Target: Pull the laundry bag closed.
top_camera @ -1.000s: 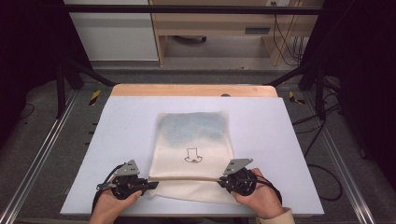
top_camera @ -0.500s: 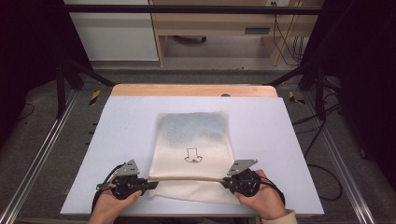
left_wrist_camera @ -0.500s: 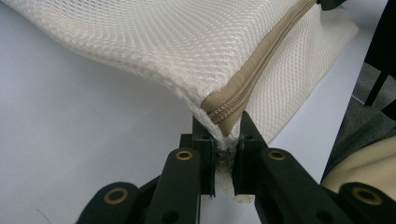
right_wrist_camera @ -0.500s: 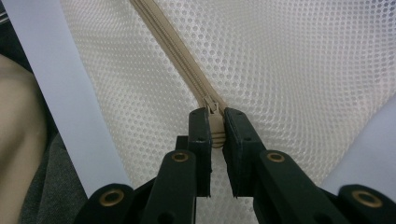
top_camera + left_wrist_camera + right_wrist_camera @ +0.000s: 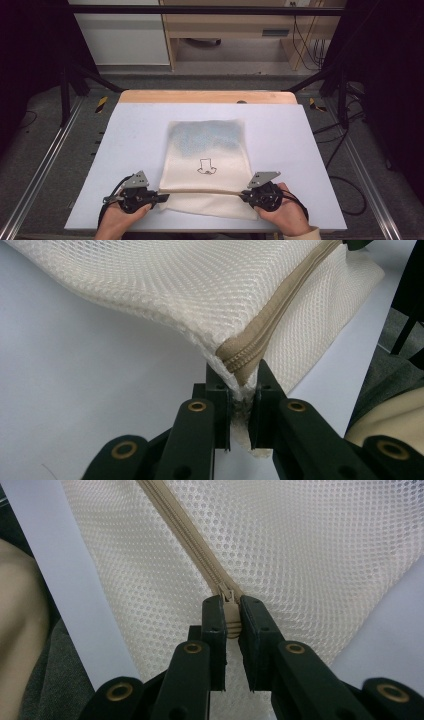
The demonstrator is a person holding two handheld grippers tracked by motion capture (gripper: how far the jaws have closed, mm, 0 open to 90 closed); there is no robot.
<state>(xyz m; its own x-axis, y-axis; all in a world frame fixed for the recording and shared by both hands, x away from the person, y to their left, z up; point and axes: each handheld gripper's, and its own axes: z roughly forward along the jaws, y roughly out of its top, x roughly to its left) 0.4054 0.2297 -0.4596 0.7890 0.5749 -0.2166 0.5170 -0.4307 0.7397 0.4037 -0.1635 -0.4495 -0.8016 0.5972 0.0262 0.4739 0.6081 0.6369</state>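
Cream mesh bag (image 5: 207,165) lies on white surface (image 5: 130,130). Left tongs (image 5: 239,395) clamp its zipper-end corner. Right tongs (image 5: 231,617) clamp the zipper pull (image 5: 230,611).

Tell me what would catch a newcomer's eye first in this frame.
A cream mesh bag lies in the middle of the white table, a small black drawing at its centre. Along its near edge runs a tan zipper, pulled taut between two hands. The left claw is shut on the zipper's end at the bag's corner, and the right claw is shut on the zipper pull.
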